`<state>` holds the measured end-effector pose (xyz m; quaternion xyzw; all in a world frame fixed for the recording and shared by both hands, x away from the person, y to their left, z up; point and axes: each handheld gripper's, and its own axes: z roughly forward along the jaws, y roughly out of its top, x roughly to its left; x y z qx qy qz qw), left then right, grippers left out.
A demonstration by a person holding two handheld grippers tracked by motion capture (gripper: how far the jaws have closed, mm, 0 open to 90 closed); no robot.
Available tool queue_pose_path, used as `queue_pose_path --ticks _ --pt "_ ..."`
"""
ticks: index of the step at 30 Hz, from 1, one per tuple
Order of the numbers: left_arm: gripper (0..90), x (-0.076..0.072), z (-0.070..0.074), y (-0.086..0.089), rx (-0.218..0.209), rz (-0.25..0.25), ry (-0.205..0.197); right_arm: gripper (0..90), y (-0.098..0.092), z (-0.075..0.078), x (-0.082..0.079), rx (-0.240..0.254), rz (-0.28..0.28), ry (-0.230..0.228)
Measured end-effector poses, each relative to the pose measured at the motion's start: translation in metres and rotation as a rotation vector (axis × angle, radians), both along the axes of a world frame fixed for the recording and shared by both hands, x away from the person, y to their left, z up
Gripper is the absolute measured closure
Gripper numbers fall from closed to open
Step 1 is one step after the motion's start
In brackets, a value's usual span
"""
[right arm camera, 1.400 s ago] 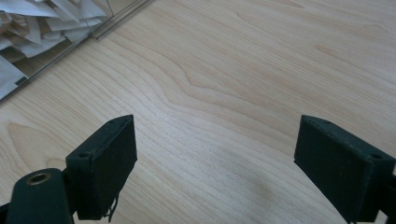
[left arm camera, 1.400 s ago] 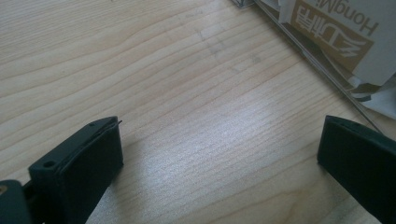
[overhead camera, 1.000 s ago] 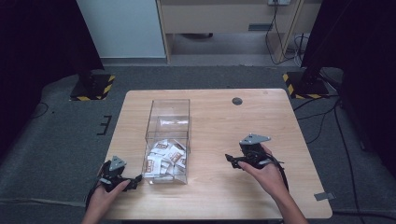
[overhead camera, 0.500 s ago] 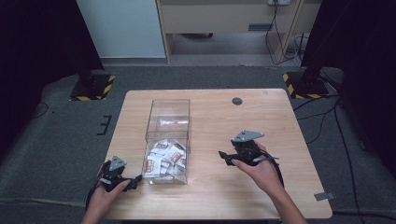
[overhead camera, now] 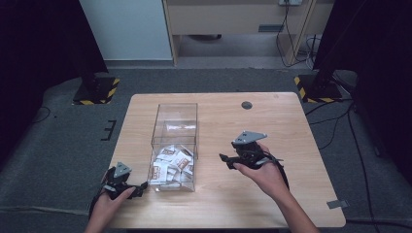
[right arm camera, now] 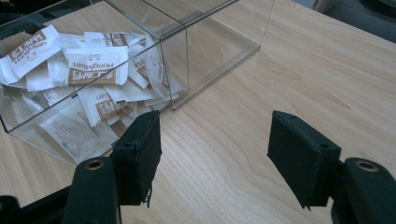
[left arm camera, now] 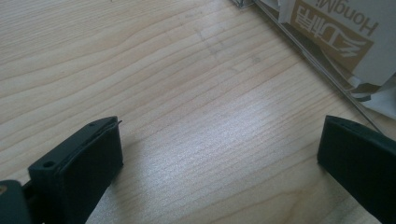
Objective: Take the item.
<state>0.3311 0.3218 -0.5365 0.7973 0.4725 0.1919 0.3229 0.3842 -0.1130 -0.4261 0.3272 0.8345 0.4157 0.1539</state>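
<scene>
High view: our right tool (overhead camera: 226,160), empty and closing, nears the clear box (overhead camera: 175,145); left tool (overhead camera: 142,187) open. Knocking the box could scatter packets (overhead camera: 171,162).

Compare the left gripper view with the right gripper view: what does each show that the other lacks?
Left gripper view: the left gripper low over the bare table, jaws wide apart, with one printed sachet close up behind a clear wall. Right gripper view: the right gripper, jaws open with nothing between them after closing partway, the clear box and its empty far compartment. Both share wood tabletop and sachets.
</scene>
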Motion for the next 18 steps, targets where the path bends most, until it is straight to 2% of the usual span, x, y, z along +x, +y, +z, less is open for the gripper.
queue_pose_path --ticks 7,18 --pt "0.0 0.0 0.0 0.0 0.0 -0.001 0.0 36.1 0.003 0.008 0.002 0.006 0.002 0.007" --pt "0.0 0.0 0.0 0.0 -0.001 0.0 -0.001 40.2 0.016 0.022 0.003 0.023 0.027 -0.007"
